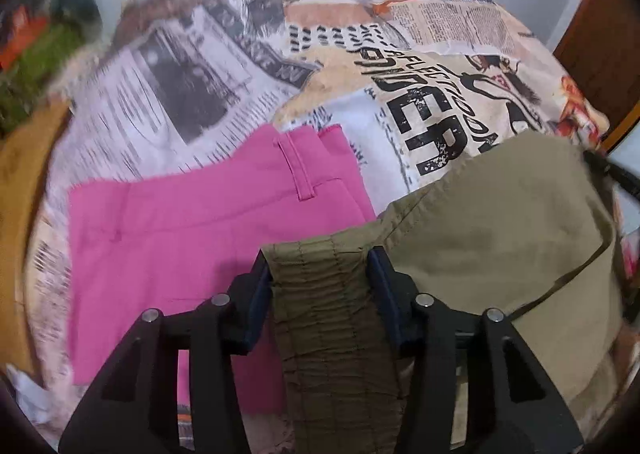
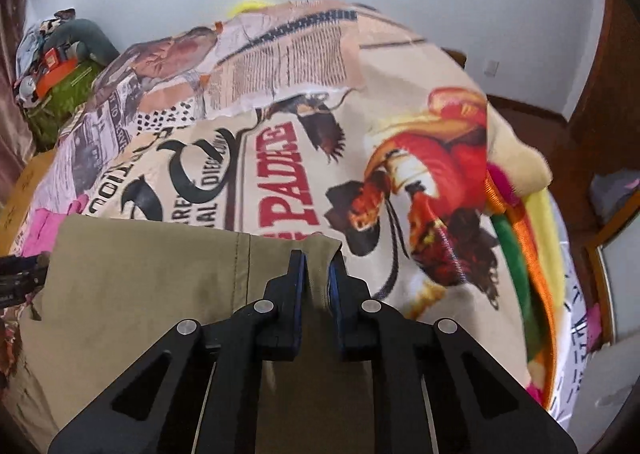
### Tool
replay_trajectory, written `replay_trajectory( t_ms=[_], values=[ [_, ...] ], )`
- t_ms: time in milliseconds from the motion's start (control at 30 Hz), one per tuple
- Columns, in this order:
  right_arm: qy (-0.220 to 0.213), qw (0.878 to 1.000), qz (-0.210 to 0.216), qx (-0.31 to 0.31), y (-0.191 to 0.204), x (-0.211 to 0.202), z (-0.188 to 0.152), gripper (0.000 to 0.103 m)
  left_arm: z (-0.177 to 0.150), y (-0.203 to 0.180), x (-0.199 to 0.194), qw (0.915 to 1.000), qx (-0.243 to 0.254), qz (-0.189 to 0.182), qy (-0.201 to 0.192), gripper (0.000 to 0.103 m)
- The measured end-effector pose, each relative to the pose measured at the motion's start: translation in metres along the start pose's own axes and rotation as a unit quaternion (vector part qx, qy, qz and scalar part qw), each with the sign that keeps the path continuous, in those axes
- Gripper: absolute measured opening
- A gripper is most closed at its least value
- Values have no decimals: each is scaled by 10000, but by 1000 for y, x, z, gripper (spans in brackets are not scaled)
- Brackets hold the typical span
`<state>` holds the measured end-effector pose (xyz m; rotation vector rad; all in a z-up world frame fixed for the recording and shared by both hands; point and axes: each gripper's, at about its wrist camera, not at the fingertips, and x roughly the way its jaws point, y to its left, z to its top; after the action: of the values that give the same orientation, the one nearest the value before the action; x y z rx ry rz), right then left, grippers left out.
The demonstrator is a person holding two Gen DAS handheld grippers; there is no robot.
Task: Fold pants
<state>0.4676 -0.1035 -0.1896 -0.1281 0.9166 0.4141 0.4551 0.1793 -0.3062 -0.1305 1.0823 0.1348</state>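
The left black two-finger gripper (image 1: 320, 254) has its blue-padded fingers (image 1: 262, 286) set moderately apart, clamping the gathered elastic waistband of the olive-khaki cotton pants (image 1: 500, 213). The right black two-finger gripper (image 2: 318, 256) is nearly closed, pinching a thin fold at the pants' (image 2: 152, 286) far edge. The pants hang spread between both grippers above the bed cover printed with newspaper and poster graphics (image 2: 280, 125). A pair of bright pink trousers (image 1: 192, 230) lies flat on the cover, just beside the olive pants (belt loop facing up). No containers appear; a heap of mixed items (image 2: 60, 65) sits at the far left edge.
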Motion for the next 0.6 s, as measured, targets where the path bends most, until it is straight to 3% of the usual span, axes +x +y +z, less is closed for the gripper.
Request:
replay_trajectory(
  t_ms=[100,267,600],
  values=[
    [-176,9998,28,56,-5,-19,8,10,2,-4,-15,9994,101,275,-188,47],
    [-507,9987,82,15,-7,-62,19,10,5,7,-62,9980,-151,181,-592,46],
    [-1391,9901,169,-18,6,-161,31,10,3,-10,-172,9897,40,321,-1397,46]
  ],
)
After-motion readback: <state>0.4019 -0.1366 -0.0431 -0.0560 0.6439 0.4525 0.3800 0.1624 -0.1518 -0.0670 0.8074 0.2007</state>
